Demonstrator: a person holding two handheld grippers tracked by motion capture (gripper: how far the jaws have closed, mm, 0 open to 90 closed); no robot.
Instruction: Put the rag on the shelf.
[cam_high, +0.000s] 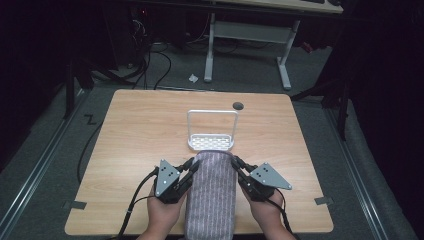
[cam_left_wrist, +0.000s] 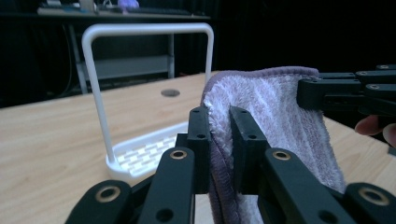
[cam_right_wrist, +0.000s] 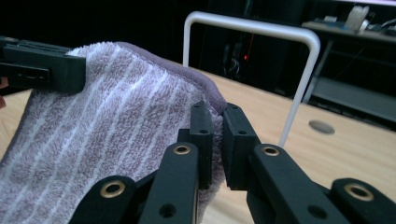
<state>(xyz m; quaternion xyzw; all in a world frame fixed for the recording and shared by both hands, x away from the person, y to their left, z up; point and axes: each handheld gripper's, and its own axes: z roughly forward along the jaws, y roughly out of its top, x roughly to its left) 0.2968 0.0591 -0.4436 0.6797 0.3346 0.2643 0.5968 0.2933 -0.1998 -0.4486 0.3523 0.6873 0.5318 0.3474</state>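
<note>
Towel (cam_high: 211, 195) corners pinched between jaws of left gripper (cam_left_wrist: 219, 140) and right gripper (cam_right_wrist: 217, 140) | risk: shallow bite, corner slipping before rack (cam_high: 212, 142).

Evenly lit from above on the counter (cam_high: 150, 130), dark and murky all around. Soft shadows, no glare. Slightly blurred near tool parts and far background in both gripper views.

A white rack (cam_high: 212, 131) is standing upright at the wooden table's (cam_high: 140, 135) centre. A dark round grommet (cam_high: 238, 105) is sitting at one o'clock from it, near the far edge.
</note>
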